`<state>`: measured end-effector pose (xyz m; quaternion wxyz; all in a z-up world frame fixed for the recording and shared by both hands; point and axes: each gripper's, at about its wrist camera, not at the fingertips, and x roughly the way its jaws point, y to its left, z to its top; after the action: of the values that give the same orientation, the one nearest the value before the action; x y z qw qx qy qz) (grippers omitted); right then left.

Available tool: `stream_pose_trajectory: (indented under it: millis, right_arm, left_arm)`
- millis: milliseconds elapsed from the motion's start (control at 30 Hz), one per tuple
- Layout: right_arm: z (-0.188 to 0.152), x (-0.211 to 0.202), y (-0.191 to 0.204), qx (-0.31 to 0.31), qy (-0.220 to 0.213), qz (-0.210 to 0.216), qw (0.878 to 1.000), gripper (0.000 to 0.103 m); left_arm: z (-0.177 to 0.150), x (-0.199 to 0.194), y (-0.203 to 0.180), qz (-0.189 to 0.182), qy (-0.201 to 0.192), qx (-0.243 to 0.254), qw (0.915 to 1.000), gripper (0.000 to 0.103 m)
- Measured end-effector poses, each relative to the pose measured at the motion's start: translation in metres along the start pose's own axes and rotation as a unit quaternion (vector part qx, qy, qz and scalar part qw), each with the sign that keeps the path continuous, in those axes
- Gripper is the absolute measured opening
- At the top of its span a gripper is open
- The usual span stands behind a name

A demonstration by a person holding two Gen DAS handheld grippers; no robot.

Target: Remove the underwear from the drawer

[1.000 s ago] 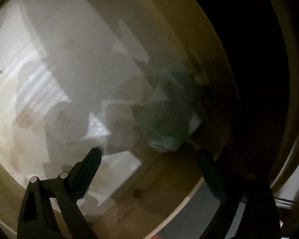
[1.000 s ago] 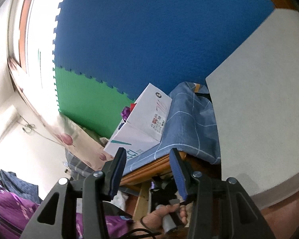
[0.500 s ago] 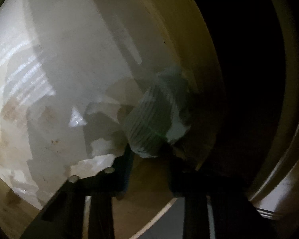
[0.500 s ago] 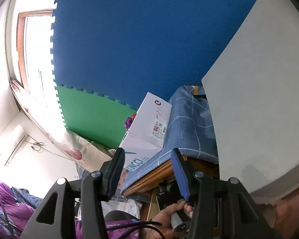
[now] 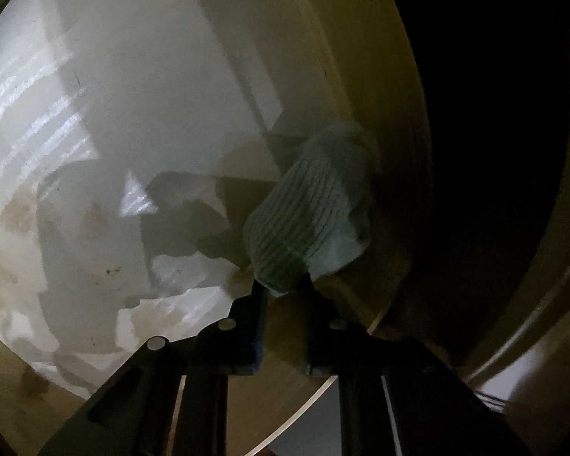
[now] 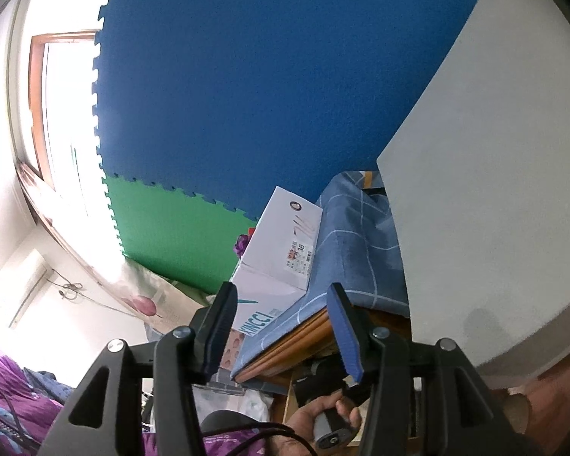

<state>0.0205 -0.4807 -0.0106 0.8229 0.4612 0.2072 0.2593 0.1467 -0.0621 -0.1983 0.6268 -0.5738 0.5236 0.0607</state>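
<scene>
My left gripper [image 5: 283,288] has its jaws nearly pressed together, pinching the near lower edge of the underwear [image 5: 307,220], a pale ribbed bundle with faint green stripes. The bundle itself lies on the drawer [image 5: 140,87] floor just beyond my jaws, tucked against the drawer's wooden side wall [image 5: 364,60] on its right; whether it has left the floor at all I cannot tell in this dim light. To the left of the underwear the pale floor stretches away, stained and patched with light and shadow, and beyond the wall to its right everything is dark. I judge the step in hand to be the grasp itself, with the lift not yet made: the next move calls for drawing the bundle up and back over the drawer's edge, keeping the pinch firm, since I hold only a small fold and the soft cloth could slip or snag on the wall. My right gripper [image 6: 281,326] takes no part; its jaws are spread wide on nothing, pointed at a white box [image 6: 281,250] on a blue checked cloth [image 6: 357,235], with blue and green foam mats [image 6: 247,87] behind.
</scene>
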Motion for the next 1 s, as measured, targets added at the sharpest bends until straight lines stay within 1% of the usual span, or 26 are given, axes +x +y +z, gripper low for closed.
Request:
stream_pose_trajectory:
  millis: [67,200,267,367,467,533,600,633,667,700,767,800,833,900,967,1000]
  right_arm:
    - [0.0,0.0,0.001,-0.001,-0.002,-0.008,1.0,0.05]
    - [-0.001,0.0,0.004,-0.007,-0.008,-0.02,1.0,0.05]
    - [-0.001,0.002,0.007,-0.017,-0.006,-0.027,0.999,0.05]
    - [-0.002,0.005,0.014,-0.032,-0.002,-0.04,0.999,0.05]
    - [-0.004,0.009,0.021,-0.049,0.002,-0.045,0.998,0.05]
    - [-0.004,0.01,0.021,-0.051,0.001,-0.048,0.998,0.05]
    - [-0.004,0.012,0.02,-0.045,0.001,-0.048,0.998,0.05]
    - [-0.004,0.012,0.02,-0.043,0.002,-0.048,0.998,0.05]
    - [-0.005,0.013,0.02,-0.042,0.003,-0.049,0.998,0.05]
    - [-0.005,0.015,0.022,-0.045,0.006,-0.052,0.998,0.05]
    - [-0.006,0.018,0.024,-0.051,0.012,-0.057,0.997,0.05]
    - [-0.007,0.02,0.026,-0.057,0.016,-0.06,0.996,0.05]
    - [-0.007,0.021,0.027,-0.059,0.018,-0.061,0.996,0.05]
    - [-0.008,0.024,0.03,-0.068,0.023,-0.066,0.995,0.05]
    - [-0.008,0.026,0.031,-0.069,0.026,-0.066,0.995,0.05]
    - [-0.008,0.026,0.031,-0.067,0.027,-0.066,0.995,0.05]
  left_arm:
    - [0.004,-0.011,-0.002,0.005,-0.002,0.015,0.9999,0.012]
    - [0.011,-0.03,0.006,0.014,-0.004,0.013,0.9998,0.011]
    - [0.012,-0.04,0.01,0.017,0.001,0.011,0.9998,0.011]
    - [0.012,-0.059,0.014,0.038,0.01,0.025,0.9989,0.011]
    - [0.013,-0.075,0.019,0.052,0.022,0.025,0.9981,0.011]
    - [0.017,-0.087,0.019,0.063,0.027,0.044,0.9966,0.01]
    - [0.028,-0.098,0.013,0.069,0.02,0.056,0.9959,0.01]
    - [0.024,-0.1,0.011,0.068,0.022,0.055,0.9959,0.011]
    - [0.019,-0.096,0.015,0.068,0.032,0.055,0.9957,0.012]
    - [0.024,-0.081,0.034,0.073,0.045,0.056,0.9947,0.013]
    - [0.027,-0.078,0.042,0.092,0.033,0.054,0.9938,0.034]
    - [0.032,-0.079,0.039,0.114,0.032,0.053,0.9916,0.069]
    - [0.035,-0.077,0.039,0.132,0.035,0.054,0.9891,0.076]
    - [0.039,-0.076,0.034,0.145,0.05,0.069,0.9857,0.076]
    - [0.041,-0.072,0.025,0.157,0.051,0.089,0.9823,0.079]
    - [0.042,-0.071,0.018,0.168,0.047,0.105,0.979,0.083]
